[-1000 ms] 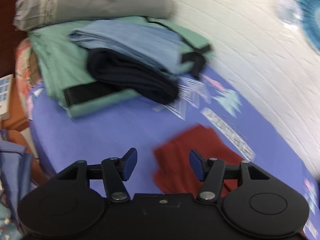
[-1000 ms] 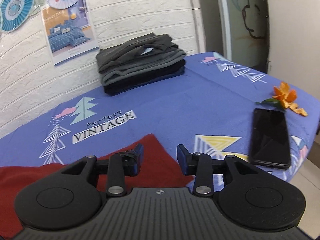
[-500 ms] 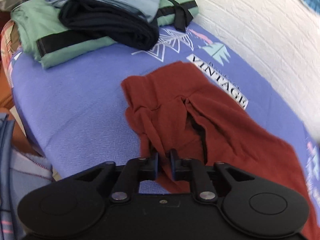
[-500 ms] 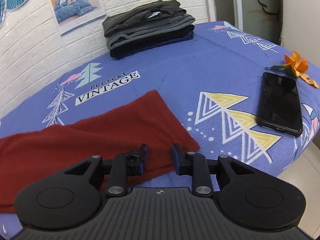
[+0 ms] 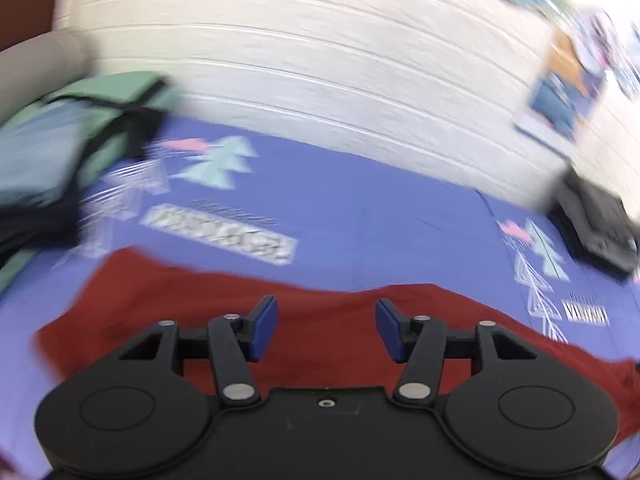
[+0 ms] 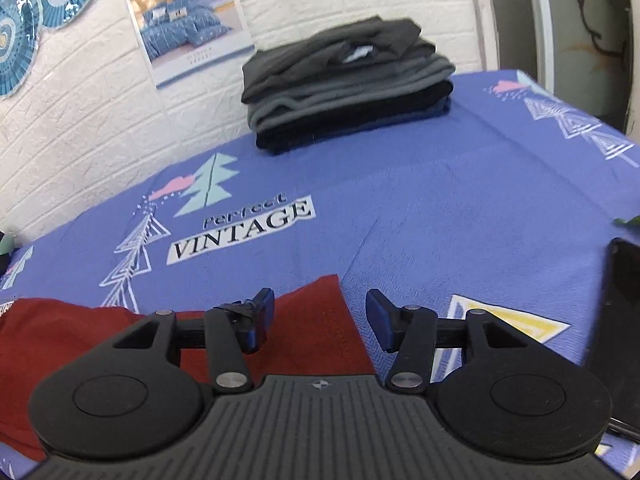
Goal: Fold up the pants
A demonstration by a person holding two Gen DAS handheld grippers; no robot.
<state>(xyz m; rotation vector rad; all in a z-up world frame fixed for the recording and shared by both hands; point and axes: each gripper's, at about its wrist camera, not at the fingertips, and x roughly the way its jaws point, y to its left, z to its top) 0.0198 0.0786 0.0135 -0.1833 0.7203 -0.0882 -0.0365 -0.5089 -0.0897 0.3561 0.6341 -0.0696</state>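
Dark red pants (image 5: 192, 300) lie spread lengthwise on the blue printed sheet (image 5: 360, 216). The left wrist view is motion-blurred. My left gripper (image 5: 326, 328) is open and empty, just above the middle of the pants. In the right wrist view one end of the pants (image 6: 316, 320) lies under my right gripper (image 6: 320, 320), which is open and empty, its left finger over the cloth and its right finger over bare sheet (image 6: 440, 200).
A stack of folded dark and grey clothes (image 6: 344, 80) sits at the back by the white brick wall (image 6: 80, 120). A pile of green, blue and black clothes (image 5: 60, 152) lies at the left. A black phone (image 6: 624, 300) lies at the right edge.
Both grippers have opened and let go of the pants. The left gripper swung right and now faces the wall; the pants now lie spread flat instead of bunched.
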